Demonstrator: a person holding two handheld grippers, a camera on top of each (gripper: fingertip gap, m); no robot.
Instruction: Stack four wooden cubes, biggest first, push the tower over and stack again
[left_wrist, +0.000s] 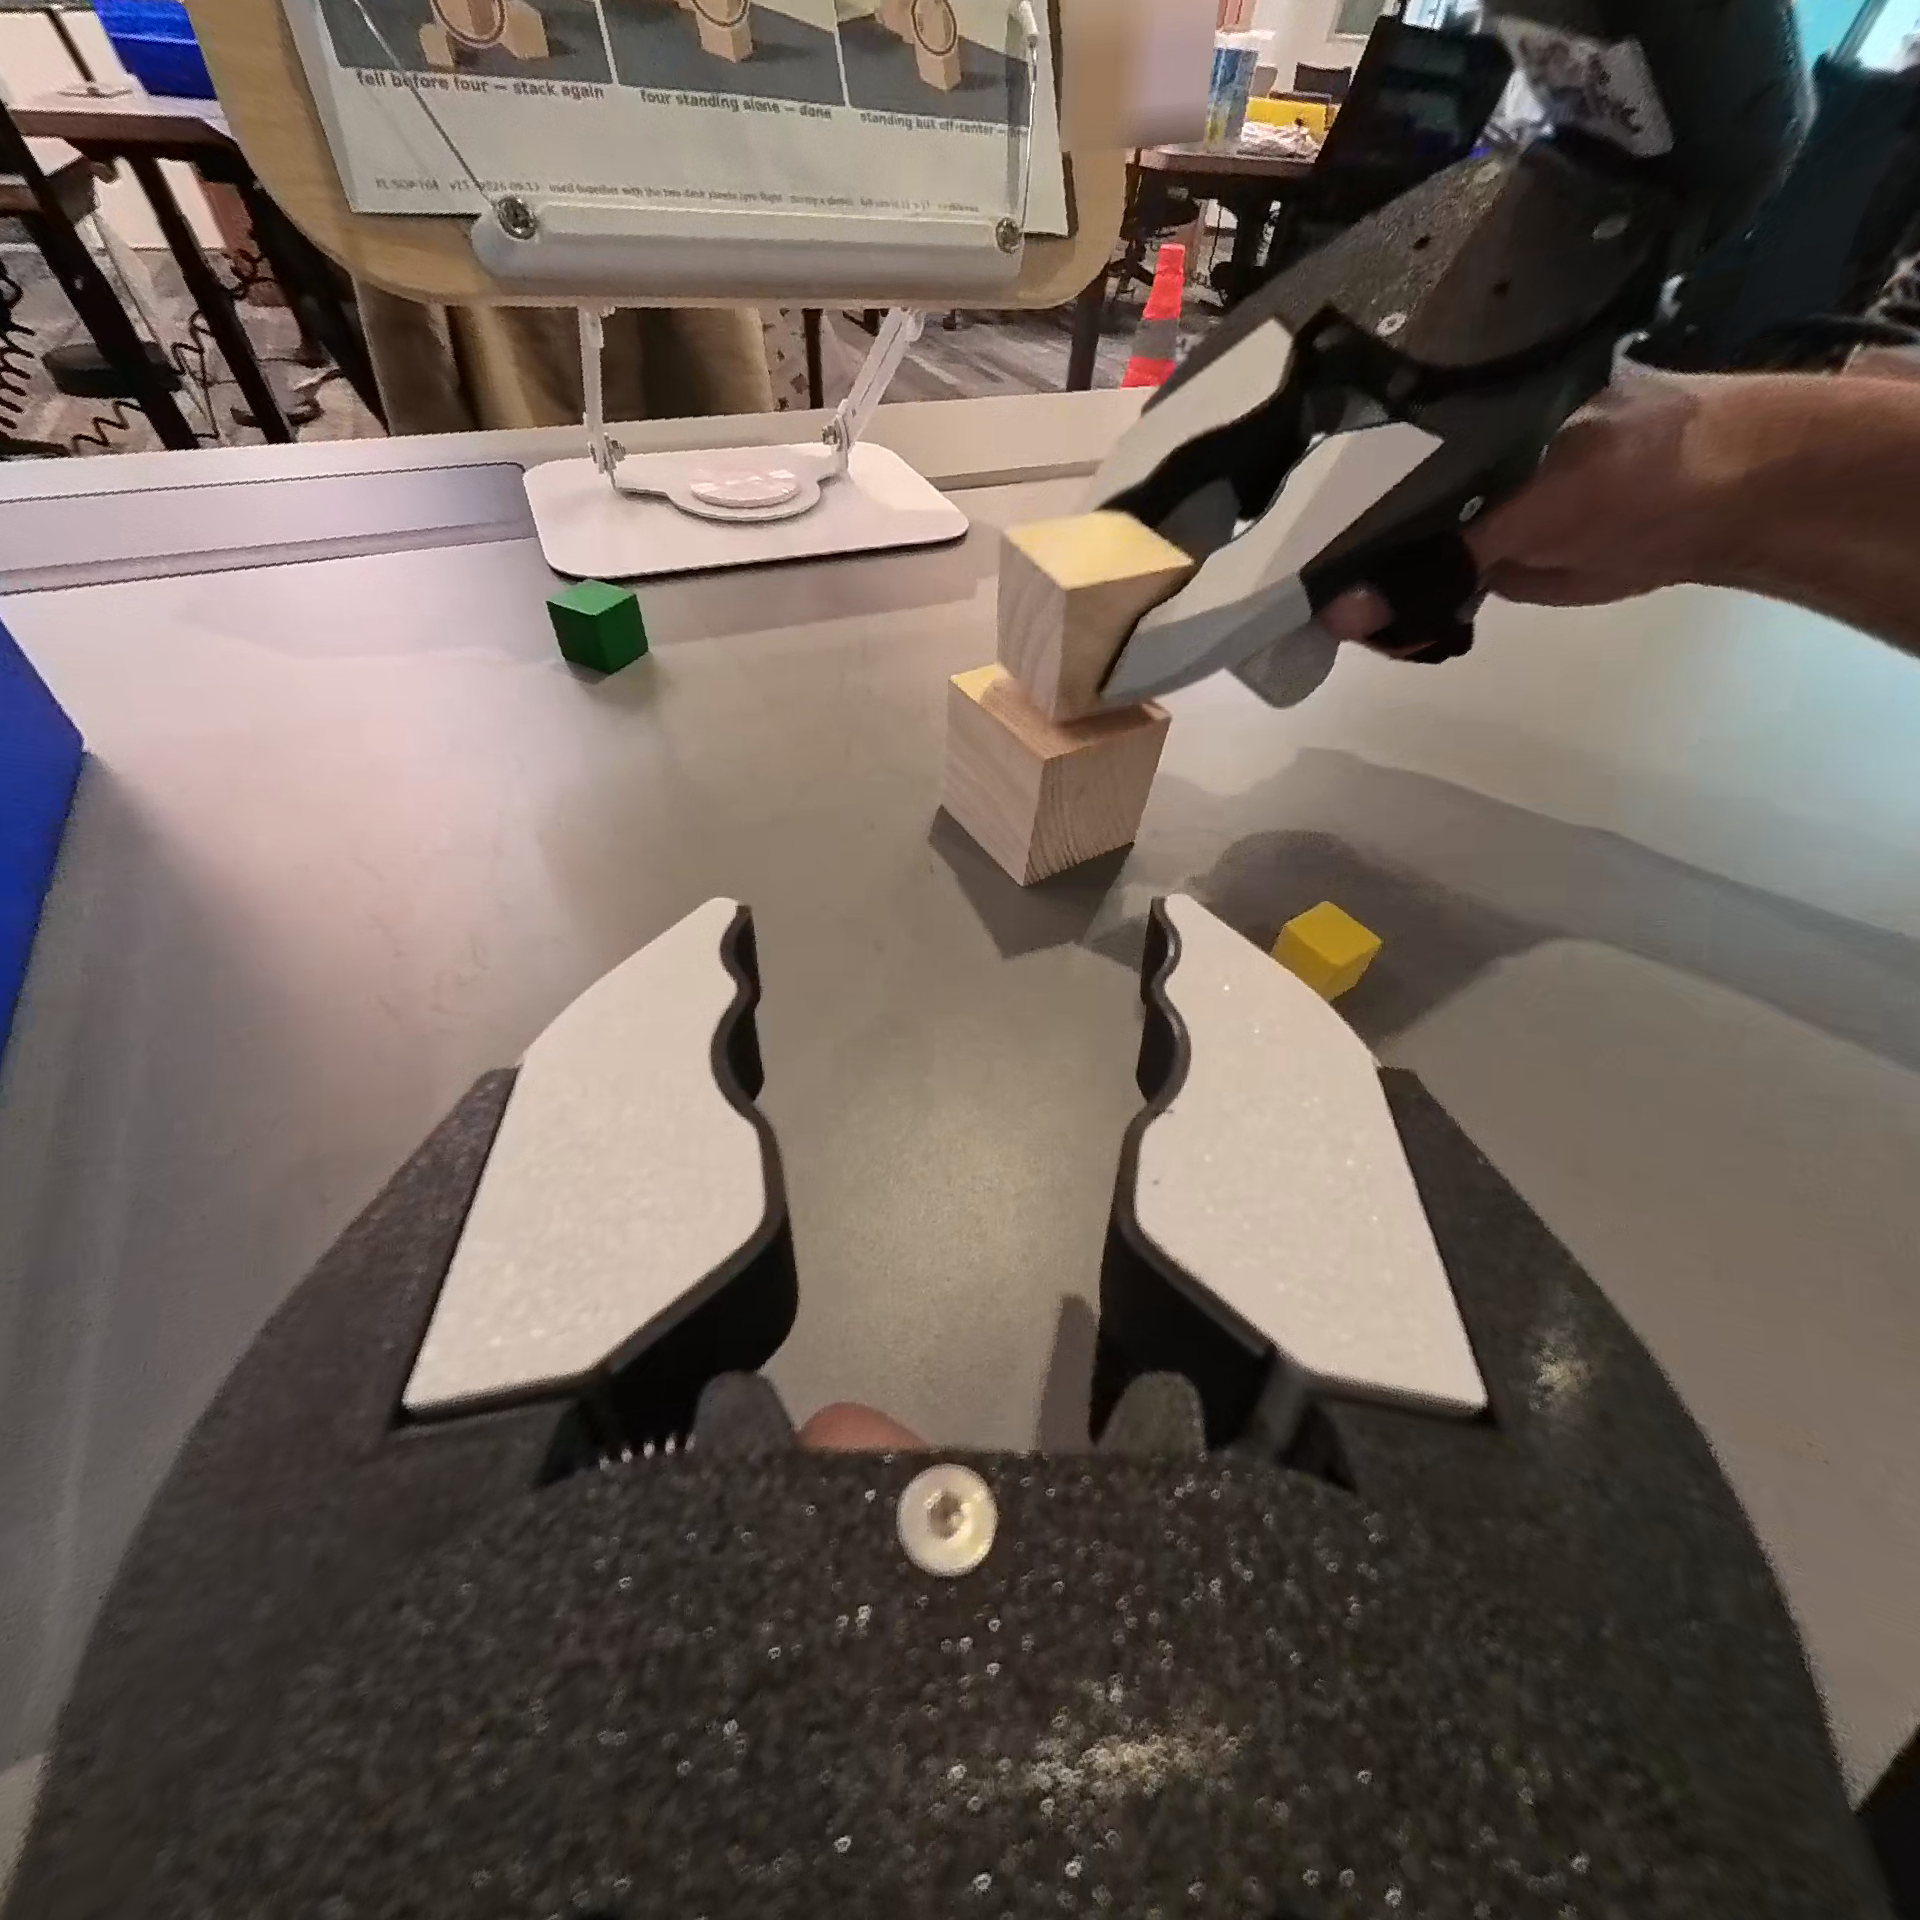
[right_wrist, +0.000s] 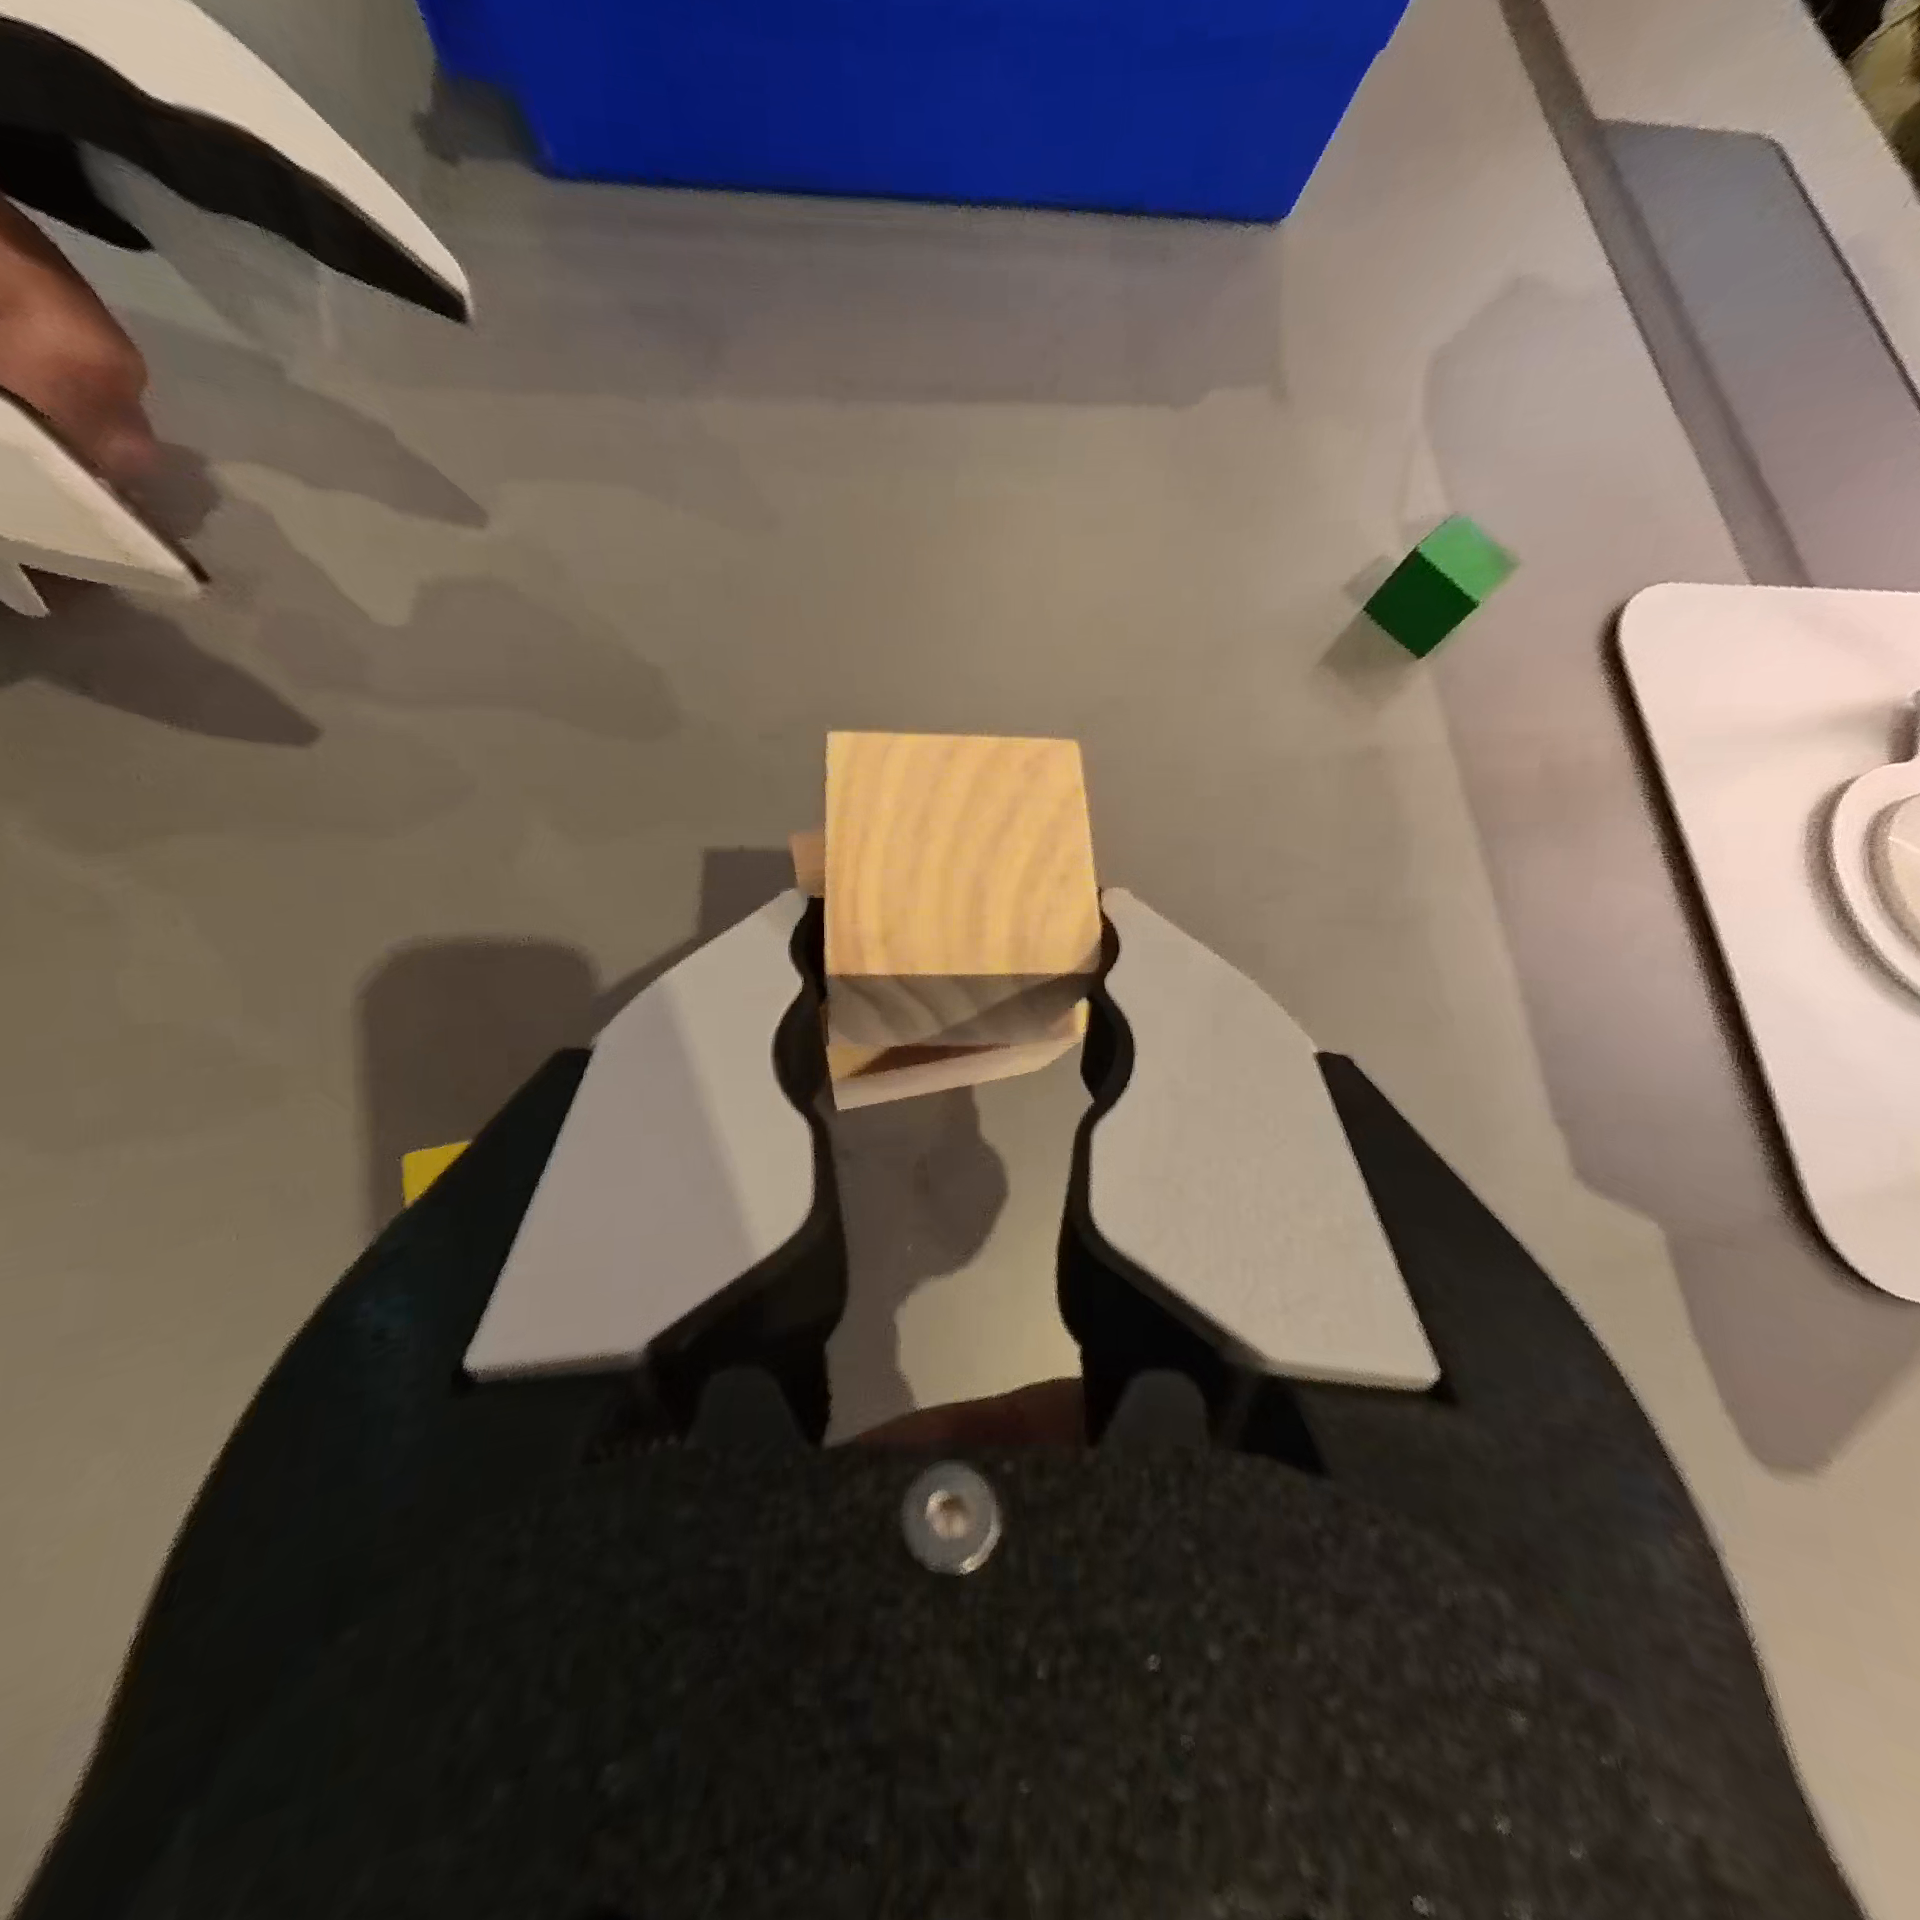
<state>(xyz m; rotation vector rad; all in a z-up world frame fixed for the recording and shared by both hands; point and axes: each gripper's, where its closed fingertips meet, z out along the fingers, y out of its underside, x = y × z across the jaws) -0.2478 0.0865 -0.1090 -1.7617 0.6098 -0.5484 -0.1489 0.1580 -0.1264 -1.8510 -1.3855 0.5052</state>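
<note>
Middle block (right_wrist: 956, 852): rigid, light, clamped at its side faces by right gripper (right_wrist: 956, 956), atop big block (left_wrist: 1049, 790).
Left gripper (left_wrist: 951, 966): spread wide, empty, near big block.

Smaller wooden cube (left_wrist: 1081, 613) atop bigger wooden cube (left_wrist: 1049, 790), two small cubes (left_wrist: 597, 623) (left_wrist: 1328, 948) apart on table (left_wrist: 416, 831).

Medium bare-wood cube (left_wrist: 1070, 634) tilted atop largest cube (left_wrist: 1049, 790).

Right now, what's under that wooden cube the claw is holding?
The largest wooden cube sits directly beneath the smaller wooden cube gripped by the right claw. Whether they touch is hidden; the upper one looks tilted.
</note>
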